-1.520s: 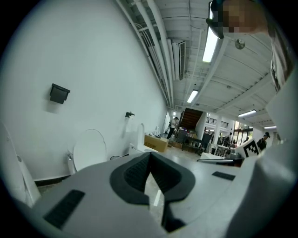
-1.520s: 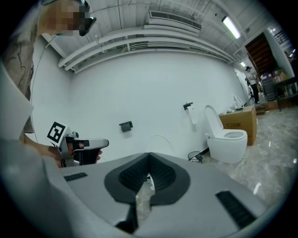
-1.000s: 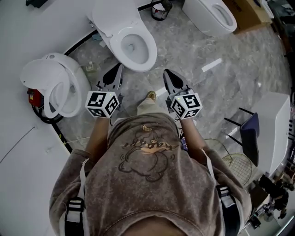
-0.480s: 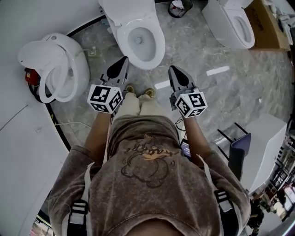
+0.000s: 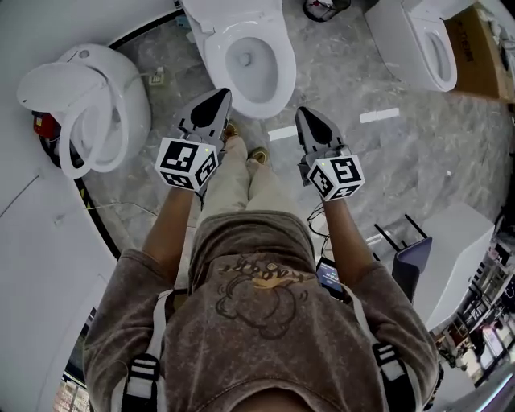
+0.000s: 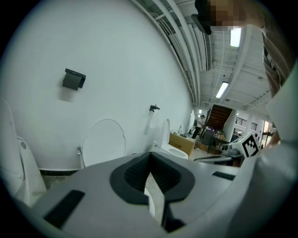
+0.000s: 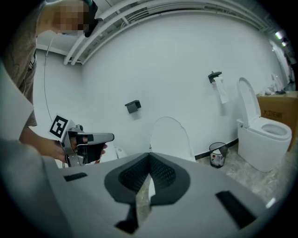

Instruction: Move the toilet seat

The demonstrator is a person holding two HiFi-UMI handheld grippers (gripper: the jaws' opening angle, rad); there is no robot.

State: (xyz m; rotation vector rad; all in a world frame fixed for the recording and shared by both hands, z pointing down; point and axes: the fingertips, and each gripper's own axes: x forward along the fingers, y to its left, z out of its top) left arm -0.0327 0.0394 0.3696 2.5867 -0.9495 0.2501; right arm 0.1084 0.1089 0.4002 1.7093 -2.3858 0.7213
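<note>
Off to the far left of the fingers another toilet (image 5: 133, 96) is standing with its ring tipped up, while the left gripper (image 5: 219, 96), clenched on nothing, is pointing just beside the front-left rim of the middle toilet (image 5: 273, 76). The toilet seat (image 7: 170, 139) is standing upright dead ahead between both sets of fingers, beyond the bowl, long axis vertical. The right gripper (image 5: 306, 117), likewise clenched and empty, is hanging slightly farther from the rim, with a waste bin (image 5: 322, 10) and a third toilet (image 5: 418, 40) sitting off to its right, nothing blocking the way.
</note>
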